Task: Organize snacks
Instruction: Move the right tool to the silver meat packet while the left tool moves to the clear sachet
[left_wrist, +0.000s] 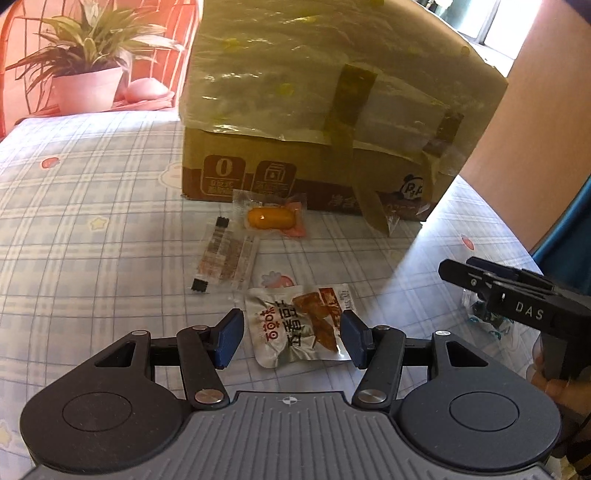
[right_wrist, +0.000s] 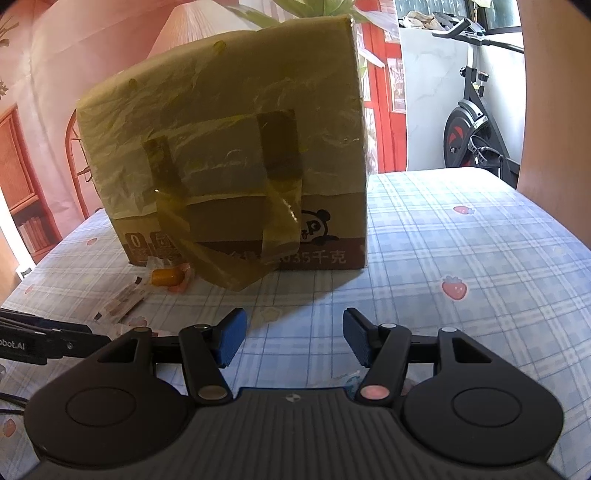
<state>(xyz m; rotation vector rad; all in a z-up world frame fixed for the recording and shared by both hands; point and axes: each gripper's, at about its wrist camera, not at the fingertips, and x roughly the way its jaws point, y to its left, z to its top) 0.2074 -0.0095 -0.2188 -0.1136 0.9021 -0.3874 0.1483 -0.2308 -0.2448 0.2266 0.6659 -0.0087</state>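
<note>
While the left tool (left_wrist: 291, 338) stands released at lower centre of the left wrist view, a silver snack pouch (left_wrist: 297, 325) lies flat on the worktop (left_wrist: 92, 206) between its blue pads (left_wrist: 229, 338), edges close to both; contact cannot be confirmed. Pouch: crinkled foil, red and black characters, brown food picture on its right half. Above it, mid-frame: a flat clear-wrapped packet (left_wrist: 225, 254) with black ends, then an orange sealed snack (left_wrist: 271, 218) just in front of the taped cardboard box (left_wrist: 332, 110). Right tool (right_wrist: 293, 341) also released, nothing between its pads, checked cloth beneath; in the left view it sits at the right edge over a small clear wrapper (left_wrist: 476, 314).
</note>
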